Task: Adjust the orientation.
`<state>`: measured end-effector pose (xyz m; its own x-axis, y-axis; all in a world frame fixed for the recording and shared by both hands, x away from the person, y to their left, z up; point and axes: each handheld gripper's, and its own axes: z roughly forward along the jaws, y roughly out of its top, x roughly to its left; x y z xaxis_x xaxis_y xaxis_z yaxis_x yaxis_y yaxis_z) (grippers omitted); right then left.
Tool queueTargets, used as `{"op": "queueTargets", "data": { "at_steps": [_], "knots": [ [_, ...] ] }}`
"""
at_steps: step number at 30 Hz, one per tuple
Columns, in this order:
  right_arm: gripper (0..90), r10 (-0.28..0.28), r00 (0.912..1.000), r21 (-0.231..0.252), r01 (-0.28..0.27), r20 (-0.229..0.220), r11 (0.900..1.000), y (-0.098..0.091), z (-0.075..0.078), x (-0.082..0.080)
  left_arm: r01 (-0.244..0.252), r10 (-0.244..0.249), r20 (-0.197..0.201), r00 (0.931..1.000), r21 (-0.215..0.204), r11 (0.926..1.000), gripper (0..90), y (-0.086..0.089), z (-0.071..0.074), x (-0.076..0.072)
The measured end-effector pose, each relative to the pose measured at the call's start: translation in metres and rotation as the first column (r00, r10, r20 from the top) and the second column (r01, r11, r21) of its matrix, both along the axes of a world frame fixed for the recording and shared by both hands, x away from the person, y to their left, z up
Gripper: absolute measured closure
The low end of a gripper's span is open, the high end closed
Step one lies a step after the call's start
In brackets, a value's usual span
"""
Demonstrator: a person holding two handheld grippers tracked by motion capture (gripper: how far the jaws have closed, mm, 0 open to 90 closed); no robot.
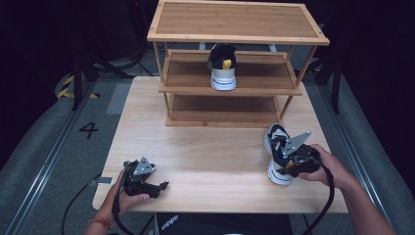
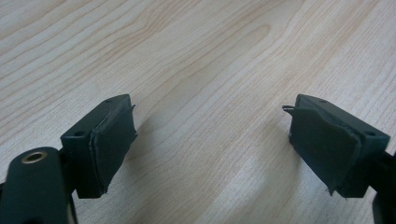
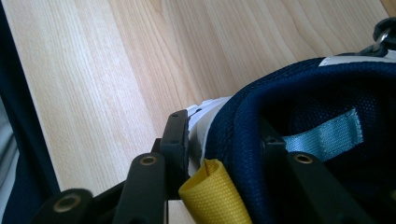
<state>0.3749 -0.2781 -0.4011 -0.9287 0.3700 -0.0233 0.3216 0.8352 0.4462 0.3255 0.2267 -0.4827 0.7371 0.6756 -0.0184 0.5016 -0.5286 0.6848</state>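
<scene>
A white and navy sneaker (image 1: 275,147) stands on the wooden table at the right, heel toward me. My right gripper (image 1: 291,165) is shut on its heel collar. In the right gripper view one jaw sits outside the navy heel padding (image 3: 243,140) and the other inside the shoe, beside the yellow pull loop (image 3: 212,196). A matching sneaker (image 1: 222,67) stands on the middle shelf of the wooden rack (image 1: 235,34). My left gripper (image 1: 161,186) rests near the table's front left edge, open, with bare table (image 2: 205,93) between its pads (image 2: 112,144).
The three-tier wooden rack stands at the back of the table; its top shelf and bottom shelf (image 1: 222,108) hold nothing. A black box (image 1: 195,225) sits below the table's front edge. Dark stands and grey floor surround the table.
</scene>
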Motion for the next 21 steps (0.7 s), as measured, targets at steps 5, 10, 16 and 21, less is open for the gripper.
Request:
{"op": "queueTargets", "data": {
  "at_steps": [5, 10, 16, 21],
  "knots": [
    [64.8, -0.007, 0.9987, -0.005, 0.007, 0.051, 1.0000, 0.001, 0.009, -0.004, 0.000, 0.000, 0.000, 1.0000, 0.000, 1.0000, 14.8, 0.000, 0.000, 0.000],
    [64.7, 0.004, 0.9968, 0.002, -0.004, 0.080, 1.0000, 0.000, 0.021, -0.009, 0.000, 0.000, 0.000, 1.0000, 0.000, 1.0000, 14.8, 0.000, 0.000, 0.000],
    [64.2, 0.034, 0.9913, -0.001, -0.035, 0.127, 0.9994, 0.002, 0.046, -0.019, 0.004, -0.004, 0.005, 1.0000, 0.008, 1.0000, 14.8, 0.000, 0.000, 0.002],
    [64.0, 0.051, 0.9859, -0.003, -0.051, 0.160, 0.9987, 0.006, 0.064, -0.023, 0.004, -0.004, 0.004, 1.0000, 0.008, 1.0000, 14.8, 0.000, 0.000, 0.002]
  ]
}}
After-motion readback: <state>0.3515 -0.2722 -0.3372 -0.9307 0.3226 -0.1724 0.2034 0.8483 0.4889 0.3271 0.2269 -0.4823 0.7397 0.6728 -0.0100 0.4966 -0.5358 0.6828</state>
